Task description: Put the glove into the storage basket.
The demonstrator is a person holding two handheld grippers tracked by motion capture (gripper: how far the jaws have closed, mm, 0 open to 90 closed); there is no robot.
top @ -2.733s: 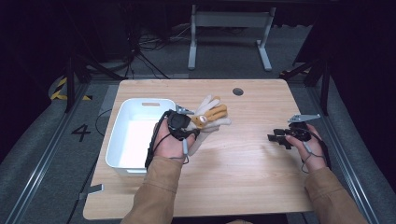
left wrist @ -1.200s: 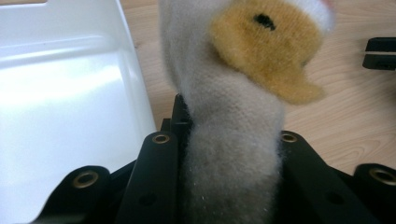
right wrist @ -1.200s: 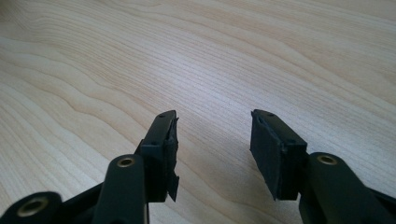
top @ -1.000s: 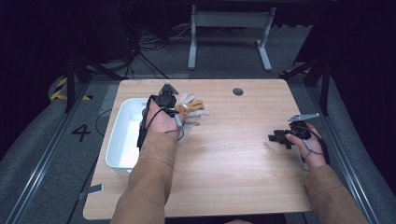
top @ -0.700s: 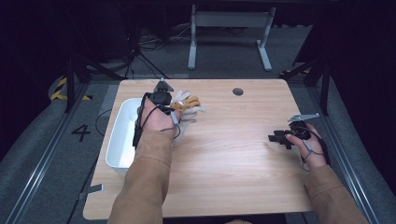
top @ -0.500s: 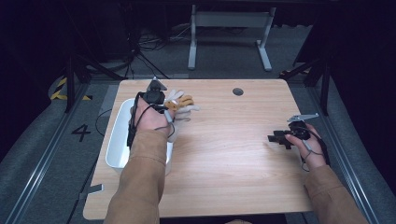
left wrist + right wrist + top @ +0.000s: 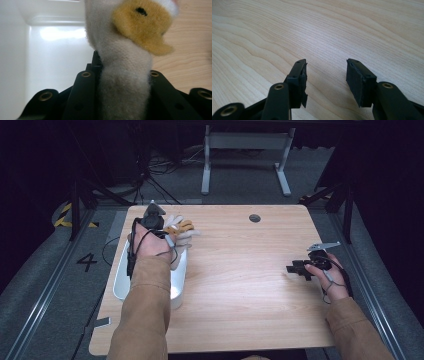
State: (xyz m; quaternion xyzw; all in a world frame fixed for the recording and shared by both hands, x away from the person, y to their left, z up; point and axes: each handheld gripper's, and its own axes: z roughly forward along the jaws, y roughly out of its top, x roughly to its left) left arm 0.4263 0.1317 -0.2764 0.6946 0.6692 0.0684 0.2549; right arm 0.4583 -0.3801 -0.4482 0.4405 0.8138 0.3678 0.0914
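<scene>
A soft toy [image 7: 179, 229], off-white with a tan-yellow patch, hangs from my left gripper [image 7: 161, 227] above the far right corner of the white bin [image 7: 121, 279]. In the left gripper view the jaws are shut on the toy's pale body [image 7: 123, 82], the yellow patch [image 7: 142, 25] sits just beyond them, and the bin's white inside [image 7: 55, 57] lies below at left. My right gripper [image 7: 296, 269] rests low over the table's right side; its jaws [image 7: 325, 75] stand open with bare wood between them.
The wooden table [image 7: 240, 280] has a small dark round grommet [image 7: 255, 218] near its far edge. The white bin stands along the table's left edge under my left forearm. A metal stand [image 7: 245, 150] is on the floor beyond the table.
My left gripper has carried the soft toy leftward and farther away, from the table's middle-left to above the bin's far right corner. The right gripper has stayed in place.
</scene>
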